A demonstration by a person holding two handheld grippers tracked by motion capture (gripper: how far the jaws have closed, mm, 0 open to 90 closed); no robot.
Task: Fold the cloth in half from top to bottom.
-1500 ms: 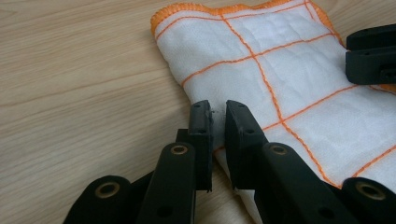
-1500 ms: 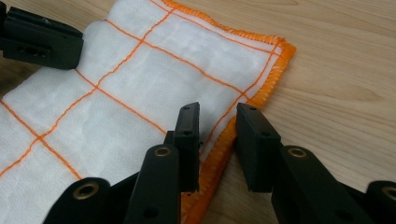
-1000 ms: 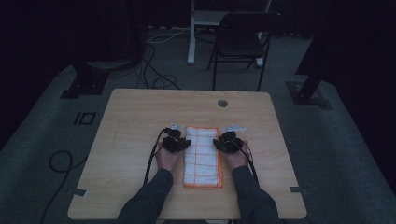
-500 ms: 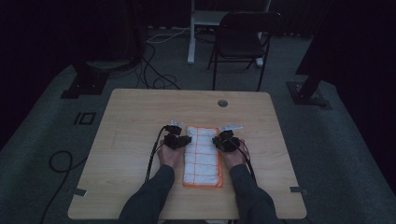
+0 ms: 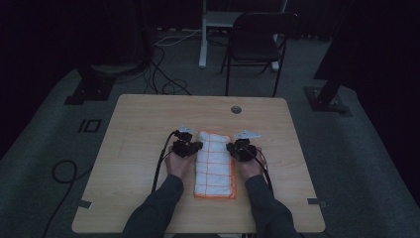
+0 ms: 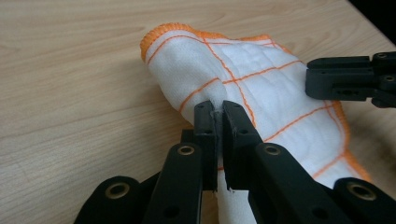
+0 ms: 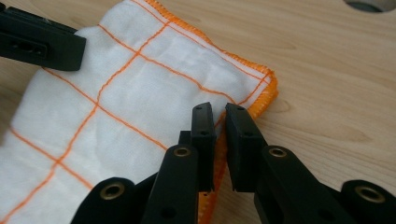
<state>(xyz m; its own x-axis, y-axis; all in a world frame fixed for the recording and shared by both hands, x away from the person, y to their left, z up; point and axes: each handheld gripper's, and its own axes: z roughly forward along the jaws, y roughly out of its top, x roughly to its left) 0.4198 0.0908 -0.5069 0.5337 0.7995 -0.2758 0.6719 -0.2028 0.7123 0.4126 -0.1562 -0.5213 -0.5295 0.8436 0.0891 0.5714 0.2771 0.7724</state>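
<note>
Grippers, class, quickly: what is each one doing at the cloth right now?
Left gripper: jaws just closed, pinching the cloth at its edge.
Right gripper: jaws just closed on the cloth's orange hem.

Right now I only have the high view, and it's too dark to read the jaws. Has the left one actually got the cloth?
Observer: Yes. The left gripper has just been closing its jaws and is shut on a raised pinch of the white cloth at its long edge.
Operator: And the right?
Observer: The right gripper has also just been closing. The orange hem is clamped between its jaws, close to a corner.
Operator: Single layer or folded?
Observer: Folded. Stacked hem layers show at that corner.
</note>
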